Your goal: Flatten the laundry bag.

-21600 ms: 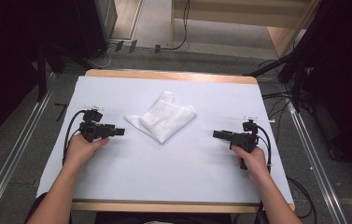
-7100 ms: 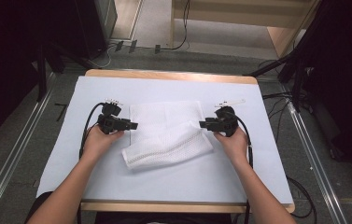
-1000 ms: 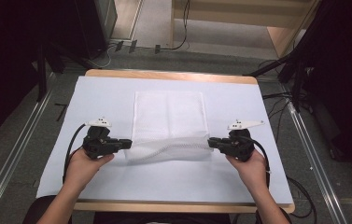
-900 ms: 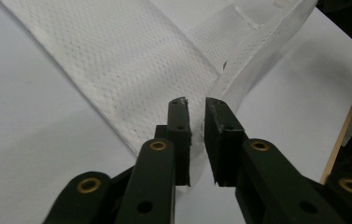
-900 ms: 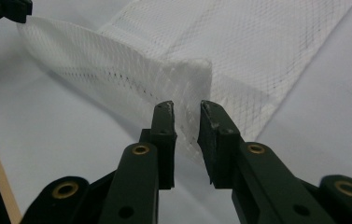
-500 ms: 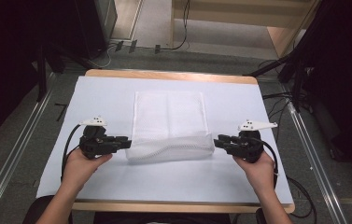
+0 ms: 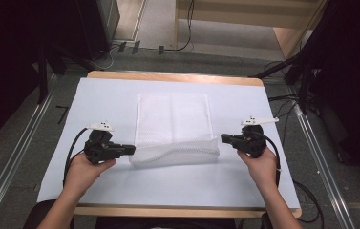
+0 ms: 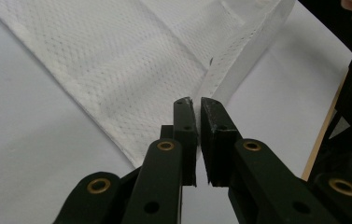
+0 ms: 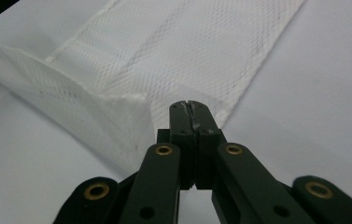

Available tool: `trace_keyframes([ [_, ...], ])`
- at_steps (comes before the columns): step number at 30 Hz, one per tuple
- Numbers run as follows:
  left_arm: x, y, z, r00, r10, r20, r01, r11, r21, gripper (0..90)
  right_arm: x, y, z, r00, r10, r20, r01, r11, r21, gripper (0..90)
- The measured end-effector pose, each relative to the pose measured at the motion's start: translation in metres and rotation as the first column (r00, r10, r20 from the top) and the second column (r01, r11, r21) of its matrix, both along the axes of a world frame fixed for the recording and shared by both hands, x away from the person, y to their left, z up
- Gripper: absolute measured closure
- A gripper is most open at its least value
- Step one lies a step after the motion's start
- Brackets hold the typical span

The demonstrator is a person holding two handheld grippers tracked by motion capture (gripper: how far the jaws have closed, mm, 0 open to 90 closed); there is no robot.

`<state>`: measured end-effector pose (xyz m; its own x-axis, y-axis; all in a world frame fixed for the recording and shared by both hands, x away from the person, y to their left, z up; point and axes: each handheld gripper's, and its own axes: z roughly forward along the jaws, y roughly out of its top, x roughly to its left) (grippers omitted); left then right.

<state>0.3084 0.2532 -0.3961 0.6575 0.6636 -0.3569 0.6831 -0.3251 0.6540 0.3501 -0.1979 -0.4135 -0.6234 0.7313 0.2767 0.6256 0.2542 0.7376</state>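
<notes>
Lengthwise, the mesh cloth (image 7: 173,119) runs away from the person, both claws closed, empty.

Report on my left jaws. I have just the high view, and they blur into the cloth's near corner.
Observer: In the left gripper view, the left gripper has just been closing. A thin slit remains between its jaws, and the tips are at the hem of the white mesh cloth. I cannot tell whether fabric sits in the slit.
Operator: Now the right.
Observer: The right gripper has just been closing too. Its jaws meet flush, with no fabric visible between them.
Operator: Describe the fold there.
Observer: Left of those jaws in the right gripper view, the folded-over edge stands up off the flat layer rather than lying pressed down.
</notes>
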Motion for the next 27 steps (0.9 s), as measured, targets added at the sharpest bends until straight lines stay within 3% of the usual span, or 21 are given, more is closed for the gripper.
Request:
trace_keyframes([
  [6,-0.001,0.001,0.0,1.0,0.0,0.007,0.0,1.0,-0.003,85.1,0.008,0.014,-0.006,0.9984,0.044,-0.036,-0.044,0.999,0.01,90.0],
  [13,-0.004,0.006,0.008,0.9989,0.022,0.041,-0.02,0.9989,-0.043,77.9,-0.007,0.021,-0.007,0.9952,0.091,-0.034,-0.092,0.996,-0.005,90.0],
  [22,0.006,0.005,0.002,0.9966,0.067,0.048,-0.068,0.9977,0.005,68.3,-0.016,0.014,-0.006,0.9968,0.076,-0.023,-0.076,0.997,-0.006,87.4],
  [27,0.02,0.002,-0.011,0.9951,0.094,0.031,-0.095,0.9946,0.041,59.3,-0.008,0.015,-0.016,0.9975,0.068,-0.022,-0.068,0.997,-0.024,76.4],
])
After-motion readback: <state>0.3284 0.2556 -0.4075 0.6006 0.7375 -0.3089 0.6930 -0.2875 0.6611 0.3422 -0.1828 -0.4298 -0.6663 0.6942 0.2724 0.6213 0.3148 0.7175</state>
